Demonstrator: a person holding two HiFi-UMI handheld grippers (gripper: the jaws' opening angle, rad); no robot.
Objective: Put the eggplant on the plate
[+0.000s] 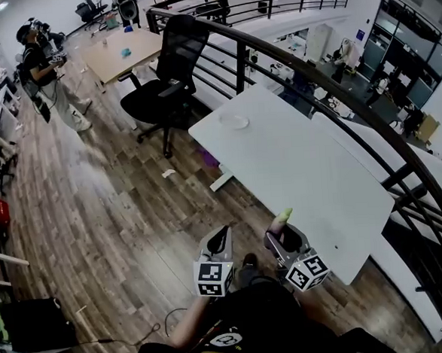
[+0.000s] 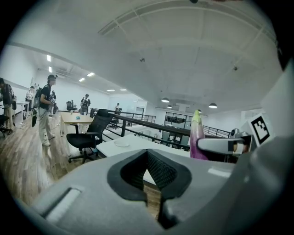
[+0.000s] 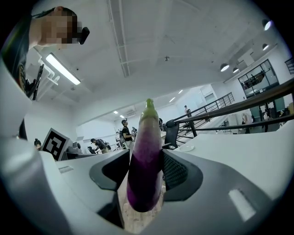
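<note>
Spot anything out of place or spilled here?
Only floor litter: a white scrap near the black chair, something purple under the table near the plate. Eggplant sits upright in the right gripper.

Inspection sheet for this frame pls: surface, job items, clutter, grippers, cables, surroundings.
Surface: white table, plate near its far end.
Job's things: eggplant held upright, off the table; plate empty.
Clutter: paper scrap on the floor.
Grippers: right hand-held gripper shut on eggplant; left hand-held gripper shut, empty.
Cables: thin cable on floor.
Surroundings: office chair, railing, person standing further off.
</note>
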